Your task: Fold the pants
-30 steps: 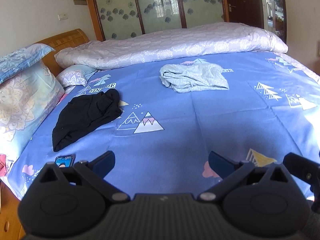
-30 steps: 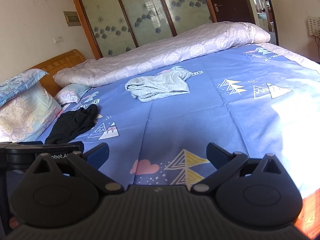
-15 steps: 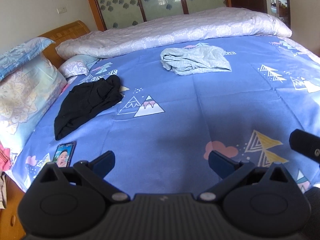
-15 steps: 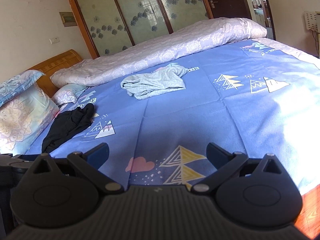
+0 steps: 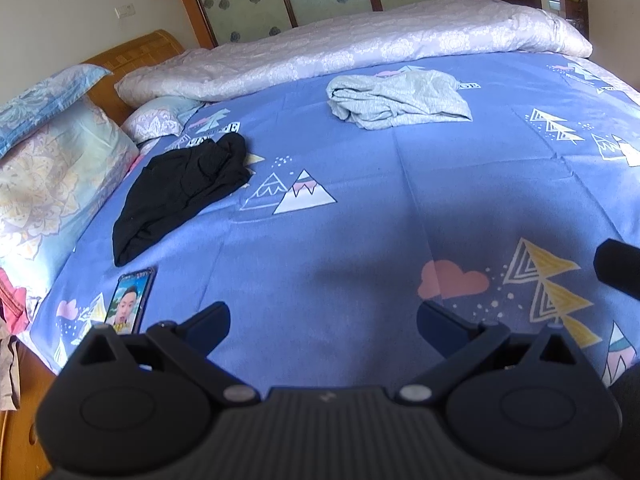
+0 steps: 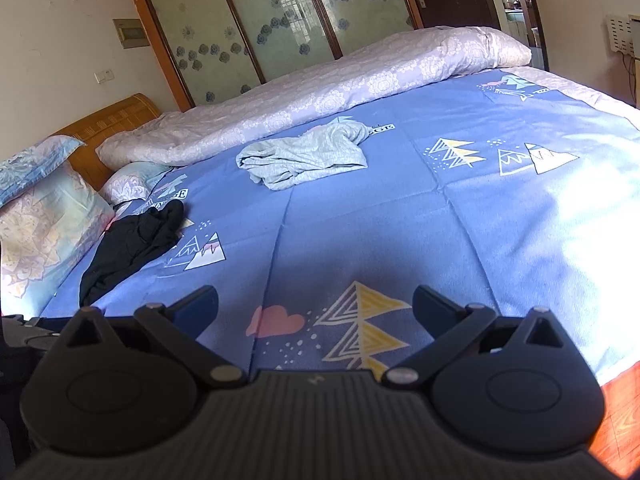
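Observation:
Crumpled black pants (image 5: 180,188) lie on the left of the blue bedsheet (image 5: 360,208), also in the right wrist view (image 6: 132,244). A crumpled light grey garment (image 5: 396,100) lies farther back near the middle, also in the right wrist view (image 6: 304,156). My left gripper (image 5: 322,320) is open and empty above the sheet's near part. My right gripper (image 6: 316,306) is open and empty over the near edge, and part of it shows at the right of the left wrist view (image 5: 616,268).
A phone (image 5: 130,302) with a lit screen lies on the sheet near the front left. Pillows (image 5: 52,176) and a wooden headboard (image 5: 132,52) are at the left. A rolled white quilt (image 5: 360,48) runs along the far side. Wood floor (image 6: 624,412) shows at right.
Both grippers have risen and moved forward over the bed, so more of the sheet and the phone show. Both stay open. The garments have not moved.

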The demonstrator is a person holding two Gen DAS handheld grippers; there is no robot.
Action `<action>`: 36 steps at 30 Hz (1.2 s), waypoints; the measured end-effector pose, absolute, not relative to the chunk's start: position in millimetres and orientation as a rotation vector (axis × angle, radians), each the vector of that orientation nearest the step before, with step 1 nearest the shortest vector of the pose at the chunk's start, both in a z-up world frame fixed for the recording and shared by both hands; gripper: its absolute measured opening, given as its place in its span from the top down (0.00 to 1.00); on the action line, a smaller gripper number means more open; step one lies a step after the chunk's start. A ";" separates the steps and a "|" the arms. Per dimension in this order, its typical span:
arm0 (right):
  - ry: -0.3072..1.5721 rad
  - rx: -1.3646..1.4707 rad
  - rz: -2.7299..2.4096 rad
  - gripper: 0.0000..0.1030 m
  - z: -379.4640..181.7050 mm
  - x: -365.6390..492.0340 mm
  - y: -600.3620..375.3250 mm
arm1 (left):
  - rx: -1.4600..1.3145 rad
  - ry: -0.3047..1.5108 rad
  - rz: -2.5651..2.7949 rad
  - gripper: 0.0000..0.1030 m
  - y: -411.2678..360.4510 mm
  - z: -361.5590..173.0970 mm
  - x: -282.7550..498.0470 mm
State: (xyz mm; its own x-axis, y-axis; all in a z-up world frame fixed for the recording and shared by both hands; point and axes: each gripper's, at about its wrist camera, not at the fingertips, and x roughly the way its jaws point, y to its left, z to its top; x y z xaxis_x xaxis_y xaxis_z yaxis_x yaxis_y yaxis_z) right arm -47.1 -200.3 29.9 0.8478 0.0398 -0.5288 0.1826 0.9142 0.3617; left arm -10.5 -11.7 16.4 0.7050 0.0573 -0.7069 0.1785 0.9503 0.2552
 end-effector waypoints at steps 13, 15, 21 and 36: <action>0.575 0.436 -0.080 0.00 26.6 -46.2 -205.2 | 0.297 0.870 -0.048 0.00 -7.9 4.5 -8.2; 0.579 0.439 -0.082 0.00 25.8 -46.1 -205.2 | 0.295 0.879 -0.047 0.00 -6.9 3.0 -8.2; 0.597 0.445 -0.089 0.00 21.8 -45.8 -205.8 | 0.284 0.915 -0.049 0.00 -3.3 -2.9 -7.0; 0.683 0.433 -0.118 0.00 10.2 -39.4 -199.0 | 0.231 0.954 -0.044 0.00 7.1 -8.3 -5.6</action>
